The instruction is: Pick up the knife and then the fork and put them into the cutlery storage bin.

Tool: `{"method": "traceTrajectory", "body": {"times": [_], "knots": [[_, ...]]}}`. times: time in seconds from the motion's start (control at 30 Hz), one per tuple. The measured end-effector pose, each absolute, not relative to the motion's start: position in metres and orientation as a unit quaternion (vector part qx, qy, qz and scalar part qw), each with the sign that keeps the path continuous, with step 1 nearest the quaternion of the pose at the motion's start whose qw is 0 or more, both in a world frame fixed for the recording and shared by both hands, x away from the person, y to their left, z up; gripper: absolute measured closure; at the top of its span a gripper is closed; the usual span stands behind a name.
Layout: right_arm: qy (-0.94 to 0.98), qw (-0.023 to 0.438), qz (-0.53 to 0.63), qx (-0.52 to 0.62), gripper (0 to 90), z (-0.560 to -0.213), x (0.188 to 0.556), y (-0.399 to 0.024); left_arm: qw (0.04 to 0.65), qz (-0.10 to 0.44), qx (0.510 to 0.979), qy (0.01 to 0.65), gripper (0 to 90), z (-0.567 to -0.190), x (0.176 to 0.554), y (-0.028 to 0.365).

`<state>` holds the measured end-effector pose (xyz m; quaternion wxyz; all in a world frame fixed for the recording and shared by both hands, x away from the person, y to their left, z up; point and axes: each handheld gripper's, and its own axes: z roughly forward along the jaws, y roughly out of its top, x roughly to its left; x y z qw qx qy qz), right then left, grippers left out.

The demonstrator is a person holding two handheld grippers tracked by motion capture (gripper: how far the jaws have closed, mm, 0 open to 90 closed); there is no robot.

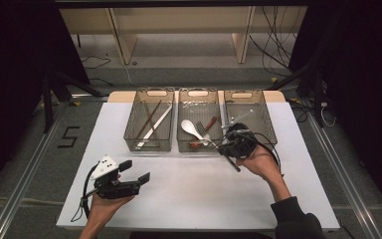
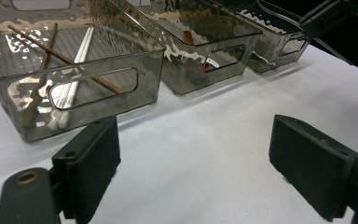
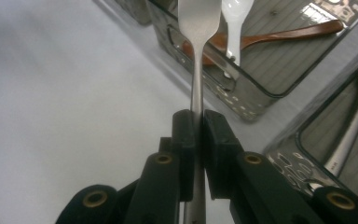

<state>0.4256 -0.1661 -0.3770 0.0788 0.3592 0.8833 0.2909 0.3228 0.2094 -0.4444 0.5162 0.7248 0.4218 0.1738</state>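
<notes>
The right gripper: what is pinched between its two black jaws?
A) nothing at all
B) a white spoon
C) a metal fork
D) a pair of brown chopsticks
C: in the right gripper view the right gripper has its jaws shut on the handle of a metal fork.

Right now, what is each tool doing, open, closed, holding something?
Left tool: open, holding nothing, over the white table.
Right tool: closed on a metal fork.
</notes>
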Motion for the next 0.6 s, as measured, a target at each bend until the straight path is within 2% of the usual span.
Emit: {"method": "traceTrajectory", "body": {"times": [0.6], "knots": [[0.863,0.095,0.296,0.398,84.3,-0.361,0.449,-0.193,0.517,0.175,0.724,0.422,15.9,-0.444,0.323,0.210]]}}
